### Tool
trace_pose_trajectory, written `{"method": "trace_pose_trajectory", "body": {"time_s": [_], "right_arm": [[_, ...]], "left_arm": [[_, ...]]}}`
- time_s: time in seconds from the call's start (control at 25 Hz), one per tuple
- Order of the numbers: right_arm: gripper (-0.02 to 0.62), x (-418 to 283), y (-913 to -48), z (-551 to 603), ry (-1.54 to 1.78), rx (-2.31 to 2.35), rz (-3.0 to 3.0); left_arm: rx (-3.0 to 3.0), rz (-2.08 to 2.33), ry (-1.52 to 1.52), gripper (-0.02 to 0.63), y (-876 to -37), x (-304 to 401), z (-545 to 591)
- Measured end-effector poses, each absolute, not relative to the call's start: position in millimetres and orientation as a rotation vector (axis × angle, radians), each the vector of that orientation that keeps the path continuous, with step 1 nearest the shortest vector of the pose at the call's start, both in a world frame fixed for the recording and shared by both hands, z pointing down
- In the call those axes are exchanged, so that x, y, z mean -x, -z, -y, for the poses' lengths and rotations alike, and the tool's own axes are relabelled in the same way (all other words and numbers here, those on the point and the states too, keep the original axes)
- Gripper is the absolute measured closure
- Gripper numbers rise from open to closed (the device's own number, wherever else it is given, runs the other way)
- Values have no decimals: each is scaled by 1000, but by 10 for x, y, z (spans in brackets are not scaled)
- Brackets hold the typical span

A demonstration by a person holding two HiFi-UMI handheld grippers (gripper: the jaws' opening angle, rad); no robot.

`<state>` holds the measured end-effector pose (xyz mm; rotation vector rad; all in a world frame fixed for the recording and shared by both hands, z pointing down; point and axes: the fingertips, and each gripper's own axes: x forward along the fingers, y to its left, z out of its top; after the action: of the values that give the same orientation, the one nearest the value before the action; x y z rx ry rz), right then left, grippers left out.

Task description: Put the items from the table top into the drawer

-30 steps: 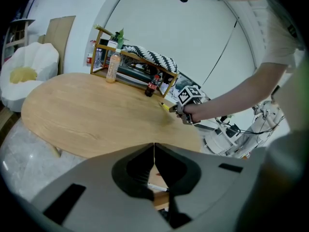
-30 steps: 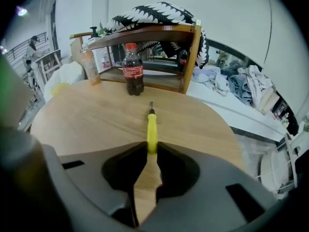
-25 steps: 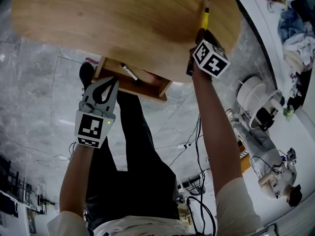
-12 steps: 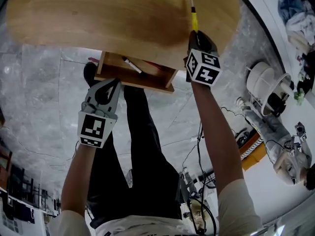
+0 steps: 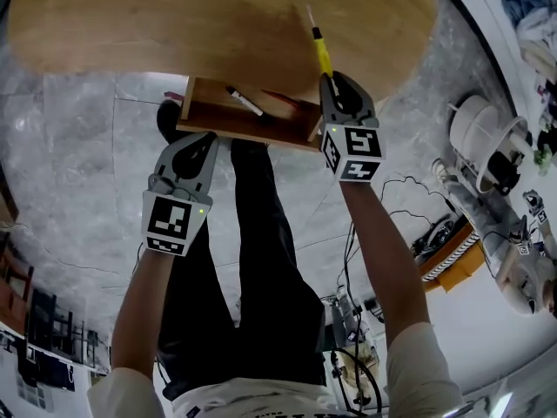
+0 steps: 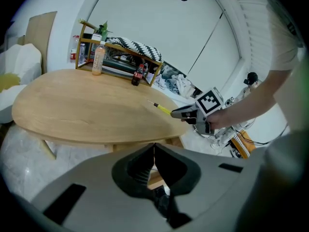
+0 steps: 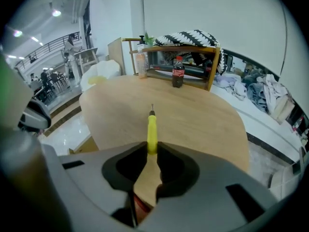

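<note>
My right gripper (image 5: 333, 78) is shut on a yellow-handled screwdriver (image 5: 321, 50), held over the near edge of the oval wooden table (image 5: 174, 24), just right of the open wooden drawer (image 5: 244, 131). The tool's metal tip points out over the table. In the right gripper view the yellow handle (image 7: 152, 132) sits clamped between the fingertips. A black-and-white marker (image 5: 244, 102) lies inside the drawer. My left gripper (image 5: 207, 140) is shut and empty, at the drawer's front left. The left gripper view shows the screwdriver (image 6: 163, 109) in the right gripper (image 6: 186, 114).
A wooden shelf (image 7: 186, 57) with a cola bottle (image 7: 178, 72) and a pale bottle (image 7: 140, 62) stands past the table's far edge. The person's dark-trousered legs (image 5: 261, 259) stand below the drawer. Cables (image 5: 348, 320) and a white round appliance (image 5: 483, 142) lie on the floor to the right.
My right gripper has carried the screwdriver left along the table edge to the drawer's right corner. The left gripper has shifted slightly and stays shut at the drawer's front.
</note>
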<state>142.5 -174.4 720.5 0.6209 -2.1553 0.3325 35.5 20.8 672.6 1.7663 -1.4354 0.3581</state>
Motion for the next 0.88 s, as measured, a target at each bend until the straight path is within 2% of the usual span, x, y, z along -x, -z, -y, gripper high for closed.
{"method": "trace_pose_trajectory", "body": {"time_s": [0.48,0.88], "right_arm": [[517,-1416,-7171,818,-310,-308,2219],[517,-1360,-7257,245,-163,-9,2207]], "left_arm": [[-1770,1457,-379,584,-6750,-363,-258],[-1738,1484,-371,584,-6771,-331,-303]]}}
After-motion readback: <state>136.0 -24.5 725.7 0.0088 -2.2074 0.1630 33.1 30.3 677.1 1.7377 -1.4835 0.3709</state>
